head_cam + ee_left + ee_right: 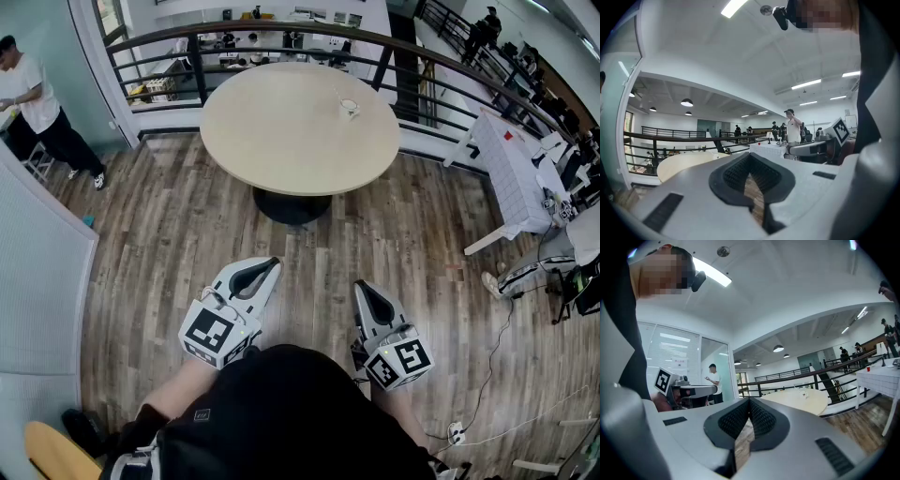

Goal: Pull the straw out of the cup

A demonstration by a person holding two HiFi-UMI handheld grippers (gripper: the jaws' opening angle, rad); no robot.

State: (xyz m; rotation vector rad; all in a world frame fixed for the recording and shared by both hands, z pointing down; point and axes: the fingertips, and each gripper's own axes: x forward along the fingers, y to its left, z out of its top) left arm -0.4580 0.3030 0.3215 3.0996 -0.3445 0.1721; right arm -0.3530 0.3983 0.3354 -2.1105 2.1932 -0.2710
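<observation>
A small clear cup [349, 108] with a thin straw stands on the far right part of the round beige table [281, 141]. It also shows as a tiny shape [805, 395] in the right gripper view. Both grippers are held low, close to the person's body and well short of the table, over the wooden floor. My left gripper [272, 263] is shut with nothing in it, its tips meeting [750, 158]. My right gripper [359, 286] is also shut and empty [749, 402]. Both point roughly level toward the table.
A dark curved railing [281, 37] runs behind the table. A white table [511, 173] and chairs stand at the right, with cables [487, 375] on the floor. A person [33, 103] stands at the far left by a glass wall.
</observation>
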